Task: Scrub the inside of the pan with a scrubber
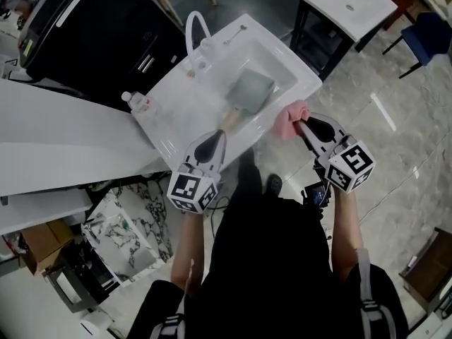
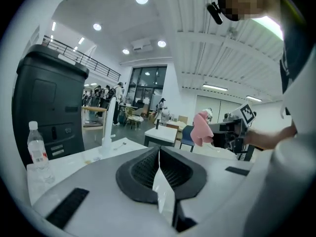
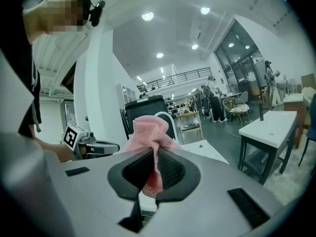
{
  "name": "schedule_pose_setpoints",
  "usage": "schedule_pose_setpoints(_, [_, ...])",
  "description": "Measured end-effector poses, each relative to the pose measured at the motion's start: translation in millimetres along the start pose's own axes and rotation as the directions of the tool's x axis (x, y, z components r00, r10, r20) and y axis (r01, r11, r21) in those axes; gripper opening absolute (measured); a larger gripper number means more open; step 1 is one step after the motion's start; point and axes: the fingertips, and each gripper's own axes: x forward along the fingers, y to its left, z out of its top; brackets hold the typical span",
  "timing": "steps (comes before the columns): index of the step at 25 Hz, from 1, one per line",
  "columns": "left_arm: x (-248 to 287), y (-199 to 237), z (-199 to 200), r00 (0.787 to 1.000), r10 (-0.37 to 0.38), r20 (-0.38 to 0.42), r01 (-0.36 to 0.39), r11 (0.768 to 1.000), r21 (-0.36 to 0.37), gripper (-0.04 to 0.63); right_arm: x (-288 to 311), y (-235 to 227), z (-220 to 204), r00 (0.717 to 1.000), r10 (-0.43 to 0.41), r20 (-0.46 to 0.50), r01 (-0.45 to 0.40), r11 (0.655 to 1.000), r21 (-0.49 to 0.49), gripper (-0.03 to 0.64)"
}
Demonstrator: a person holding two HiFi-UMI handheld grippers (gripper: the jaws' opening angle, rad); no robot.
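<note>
Head view, pan (image 1: pixel 251 90): grey, squarish and shallow, lying in the white glossy sink (image 1: pixel 176 108). Its long axis runs from the pale wooden handle (image 1: pixel 231 119) diagonally away to the body.
Head view, left gripper (image 1: pixel 215 141): just short of the pan's handle end, the nearer of the two to the pan.
Head view, right gripper (image 1: pixel 304 124): to the right of the pan, past the sink's rim, carrying the scrubber (image 1: pixel 293 113).
Left gripper view, jaws: ribbed black pads pressed together with nothing held. The pan is out of sight, judged below. A curved faucet (image 2: pixel 107 125) and a clear water bottle (image 2: pixel 37 149) stand ahead.
Right gripper view, jaws: pinching the pink mesh scrubber, soft and bunched, with its folds rising above the pads.
Coming move, judged: the scrubber must travel left and down into the pan's body.
</note>
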Motion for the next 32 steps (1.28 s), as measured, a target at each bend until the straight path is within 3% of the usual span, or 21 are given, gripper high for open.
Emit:
schedule_pose_setpoints(4, [-19, -19, 26, 0.999, -0.019, 0.043, 0.019, 1.0, 0.015, 0.037, -23, 19, 20, 0.999, 0.031, 0.039, -0.029, 0.999, -0.045, 0.035])
schedule_pose_setpoints(12, [-44, -40, 71, 0.99, -0.04, 0.134, 0.031, 0.997, 0.067, 0.037, -45, 39, 35, 0.998, -0.011, 0.067, 0.019, 0.992, -0.123, 0.032])
schedule_pose_setpoints(20, [-56, -53, 85, 0.983, -0.036, 0.18, 0.021, 0.996, 0.085, 0.037, -59, 48, 48, 0.989, 0.039, 0.139, -0.028, 0.996, -0.081, 0.032])
schedule_pose_setpoints(32, [-65, -61, 89, 0.983, -0.01, 0.182, -0.006, 0.996, 0.085, 0.037, -66, 51, 58, 0.989, 0.044, 0.144, -0.028, 0.993, -0.111, 0.032])
